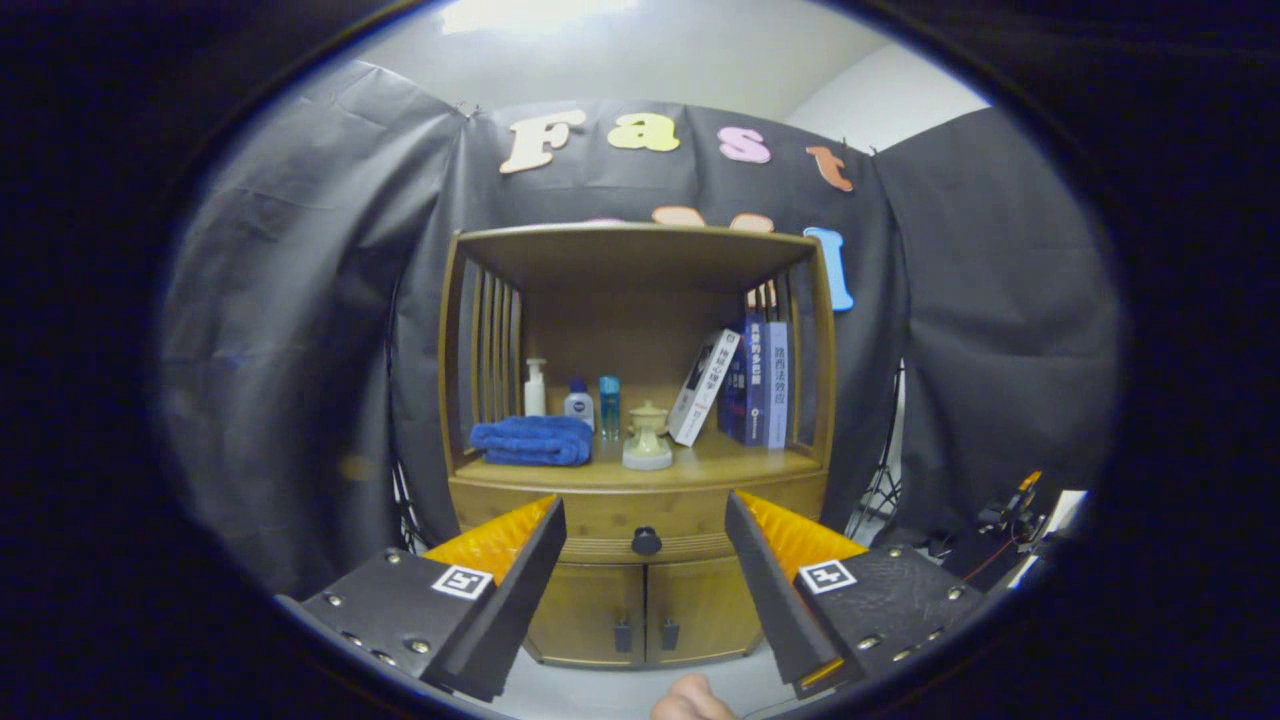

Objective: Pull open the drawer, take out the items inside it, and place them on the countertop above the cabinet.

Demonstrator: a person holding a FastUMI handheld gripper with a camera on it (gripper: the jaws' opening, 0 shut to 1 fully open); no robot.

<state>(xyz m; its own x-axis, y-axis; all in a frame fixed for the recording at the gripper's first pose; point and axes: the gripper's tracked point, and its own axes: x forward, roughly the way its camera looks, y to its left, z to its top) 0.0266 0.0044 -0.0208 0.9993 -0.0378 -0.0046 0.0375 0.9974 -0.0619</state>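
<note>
A wooden cabinet [640,590] stands ahead against the booth wall. Its drawer [600,520] sits closed under the countertop [720,462], with a round dark knob [646,541] at its middle. My gripper [645,510] is open, some way short of the cabinet, and the knob shows in the gap between the two fingers. Nothing is held between them. What lies inside the drawer is hidden.
On the countertop lie a folded blue towel [532,441], three small bottles [578,402], a cream ceramic jar [647,438] and leaning books [745,382]. Two lower doors [645,610] with dark handles sit under the drawer. A finger [690,700] shows below. Equipment [1010,515] stands at right.
</note>
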